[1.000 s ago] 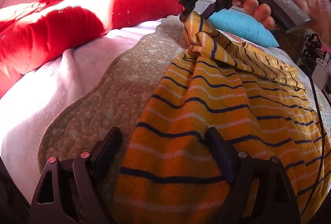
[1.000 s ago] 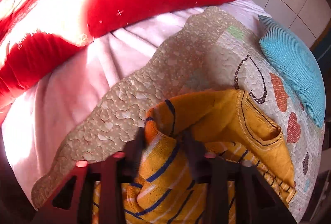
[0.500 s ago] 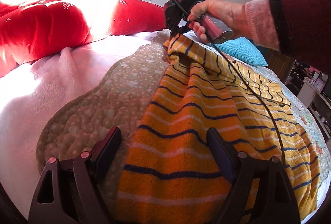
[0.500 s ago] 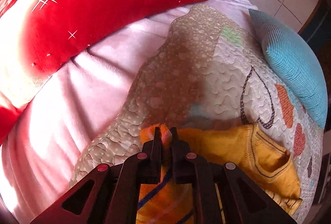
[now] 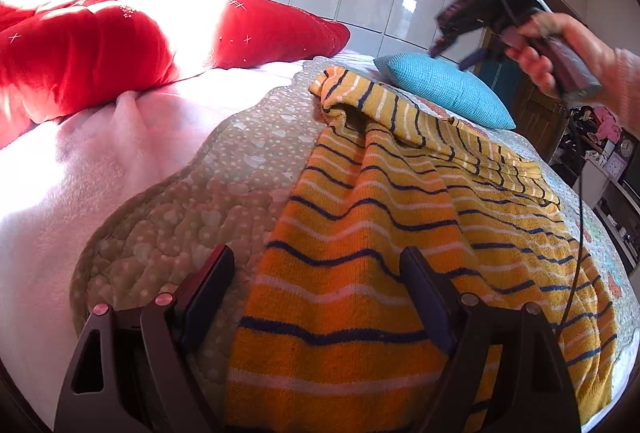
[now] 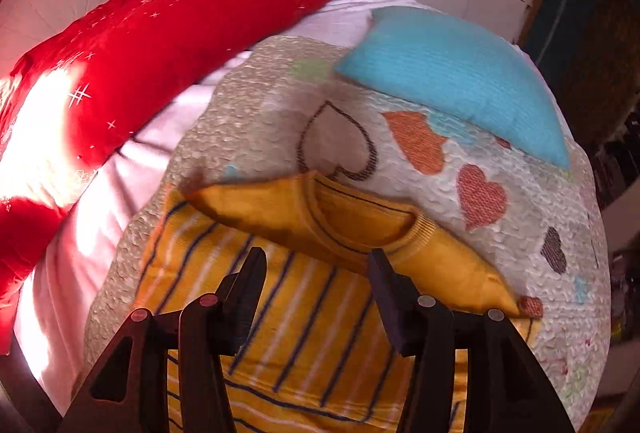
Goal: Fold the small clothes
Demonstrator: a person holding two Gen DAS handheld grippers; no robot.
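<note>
Striped sweater spread on quilt, both tools gaping

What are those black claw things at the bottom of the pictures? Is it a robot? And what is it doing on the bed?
It is no robot. A person holds a pinching tool in each hand, and each tool has a small camera looking along its two fingers, so you see black fingers at the bottom. One picture comes from the left gripper, the other from the right gripper. In the left view you can also see the person's hand lifting the right tool in the air. On the bed lies a yellow striped sweater on a quilt with hearts, beside a blue pillow and a red cushion. Both tools are open, so nothing is held right now. The job is folding the sweater.
</note>
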